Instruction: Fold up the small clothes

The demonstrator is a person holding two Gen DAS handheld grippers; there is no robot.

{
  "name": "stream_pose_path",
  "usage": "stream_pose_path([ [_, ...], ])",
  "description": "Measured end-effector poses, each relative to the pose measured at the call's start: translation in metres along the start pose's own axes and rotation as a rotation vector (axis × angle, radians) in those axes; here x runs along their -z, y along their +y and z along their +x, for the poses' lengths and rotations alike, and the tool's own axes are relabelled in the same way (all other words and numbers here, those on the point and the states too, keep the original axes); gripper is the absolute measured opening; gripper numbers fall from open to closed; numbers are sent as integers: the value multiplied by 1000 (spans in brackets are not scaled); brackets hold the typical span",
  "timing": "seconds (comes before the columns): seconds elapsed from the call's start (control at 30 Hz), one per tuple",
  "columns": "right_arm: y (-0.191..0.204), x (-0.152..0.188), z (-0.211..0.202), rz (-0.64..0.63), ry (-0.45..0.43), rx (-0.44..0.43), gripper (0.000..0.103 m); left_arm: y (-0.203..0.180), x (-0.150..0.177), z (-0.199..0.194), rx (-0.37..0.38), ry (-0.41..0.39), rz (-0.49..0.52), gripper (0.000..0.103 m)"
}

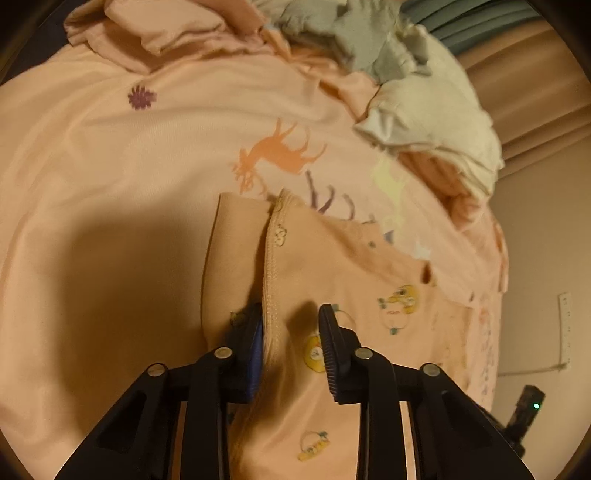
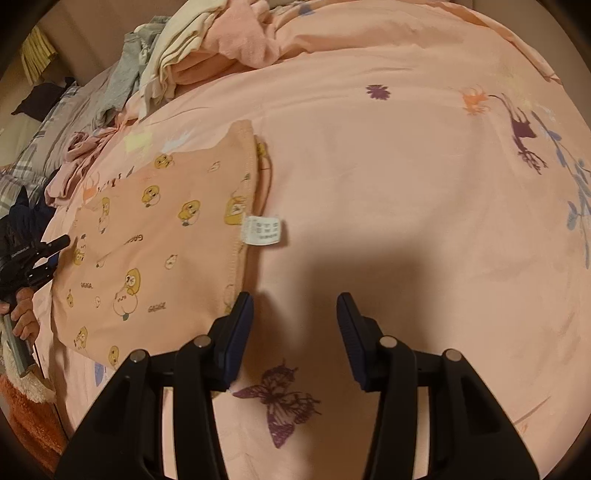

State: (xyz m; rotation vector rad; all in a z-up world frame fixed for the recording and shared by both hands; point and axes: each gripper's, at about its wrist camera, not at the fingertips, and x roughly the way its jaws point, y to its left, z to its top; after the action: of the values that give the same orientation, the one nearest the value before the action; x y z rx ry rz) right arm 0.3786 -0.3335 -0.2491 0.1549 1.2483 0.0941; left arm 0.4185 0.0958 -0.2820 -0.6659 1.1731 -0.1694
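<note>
A small peach garment (image 2: 147, 243) printed with yellow chicks lies flat on the pink bedsheet (image 2: 406, 184), with a white care label (image 2: 264, 230) sticking out at its right edge. In the left wrist view the garment (image 1: 351, 295) fills the lower right. My left gripper (image 1: 291, 332) is open, its jaws straddling the garment's stitched hem (image 1: 271, 280), the left finger under the fabric edge. My right gripper (image 2: 295, 325) is open and empty above bare sheet, just right of the garment. The left gripper also shows in the right wrist view (image 2: 33, 258).
A heap of unfolded clothes, cream (image 1: 436, 103), grey (image 1: 351, 40) and pink (image 1: 166, 29), lies at the far side of the bed. It also shows in the right wrist view (image 2: 177, 62). The wall (image 1: 546, 240) is on the right past the bed edge.
</note>
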Motion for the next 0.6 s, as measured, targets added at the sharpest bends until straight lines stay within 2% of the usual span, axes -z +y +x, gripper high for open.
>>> stream_pose_path([
  [0.03,3,1,1,-9,2,4,47,2,-1,0,-2,-13,-7,10],
  [0.1,10,3,3,-41,-3,27,46,5,-4,-3,-18,-55,-24,2],
  [0.17,14,3,4,-71,-2,45,46,10,-5,-7,-42,-98,-57,2],
  [0.27,12,3,1,-71,1,39,46,5,-4,-11,-99,-142,-23,2],
  [0.6,-1,12,-17,-31,-13,-1,46,12,-1,-22,-167,-193,-6,2],
])
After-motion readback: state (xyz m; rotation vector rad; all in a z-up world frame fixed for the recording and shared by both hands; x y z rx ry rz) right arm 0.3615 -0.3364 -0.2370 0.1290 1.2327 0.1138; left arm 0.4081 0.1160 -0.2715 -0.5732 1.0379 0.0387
